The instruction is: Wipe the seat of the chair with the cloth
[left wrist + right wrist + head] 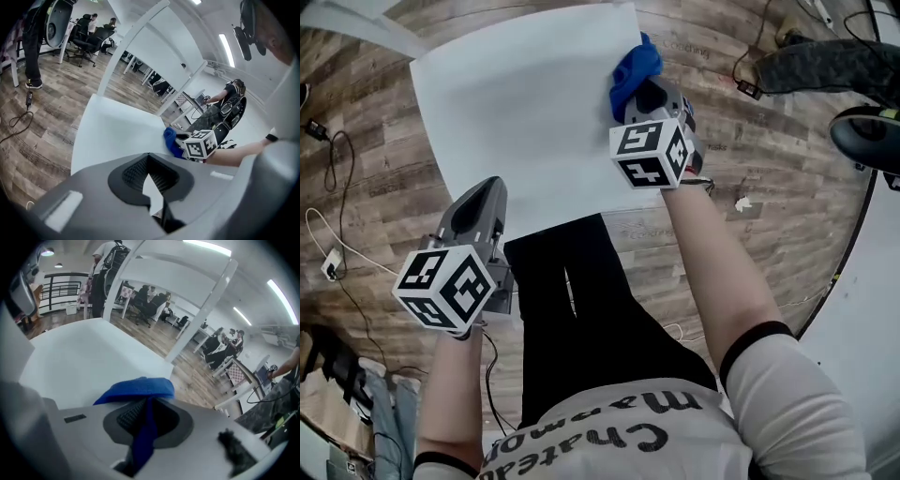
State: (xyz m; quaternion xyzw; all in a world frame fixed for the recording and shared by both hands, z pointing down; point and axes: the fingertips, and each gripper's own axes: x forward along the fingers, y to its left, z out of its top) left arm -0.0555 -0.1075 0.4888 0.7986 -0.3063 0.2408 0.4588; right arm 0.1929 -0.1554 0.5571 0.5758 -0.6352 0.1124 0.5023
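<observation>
Cables (333,159) are lying on the wood floor at the left edge of the head view. Your left gripper (480,199), lower left, is sitting by the seat's (525,112) near left edge. Only its own view is showing the jaws a sliver apart, gripping nothing. You are working with one white chair, one blue cloth (636,67) and two grippers. Your right gripper (645,94) is pinching the cloth at the seat's upper right corner and is hiding part of it. Only the gripper views are showing the chair back (187,266).
</observation>
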